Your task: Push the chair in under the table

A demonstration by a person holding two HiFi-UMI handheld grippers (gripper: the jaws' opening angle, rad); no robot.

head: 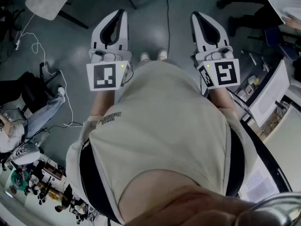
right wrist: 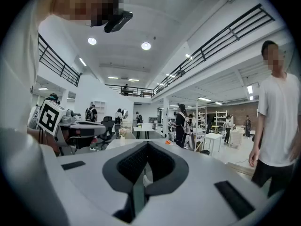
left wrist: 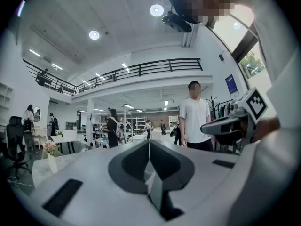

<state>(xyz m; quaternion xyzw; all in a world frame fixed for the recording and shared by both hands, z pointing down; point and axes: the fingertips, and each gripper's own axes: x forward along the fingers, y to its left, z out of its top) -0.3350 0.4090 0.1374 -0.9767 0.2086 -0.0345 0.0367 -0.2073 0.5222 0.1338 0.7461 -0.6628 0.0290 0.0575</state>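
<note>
I hold both grippers level in front of my body, side by side, over grey floor. The left gripper (head: 117, 13) (left wrist: 149, 143) is shut, its jaws meeting in a thin line with nothing between them. The right gripper (head: 196, 15) (right wrist: 148, 144) is shut and empty too. Each gripper view shows the other gripper at its edge: the right one (left wrist: 230, 125), the left one (right wrist: 77, 126). A pale table (head: 51, 1) (right wrist: 123, 145) with a flower vase (left wrist: 51, 155) stands ahead to the left. I cannot pick out which chair belongs to the task; a black office chair (left wrist: 14, 142) stands far left.
A person in a white T-shirt (left wrist: 195, 121) (right wrist: 277, 126) stands ahead to the right. Another person sits at the left (head: 28, 121), with cables (head: 66, 102) trailing on the floor. A desk (head: 270, 98) with clutter runs along my right. More tables, shelves and people fill the hall behind.
</note>
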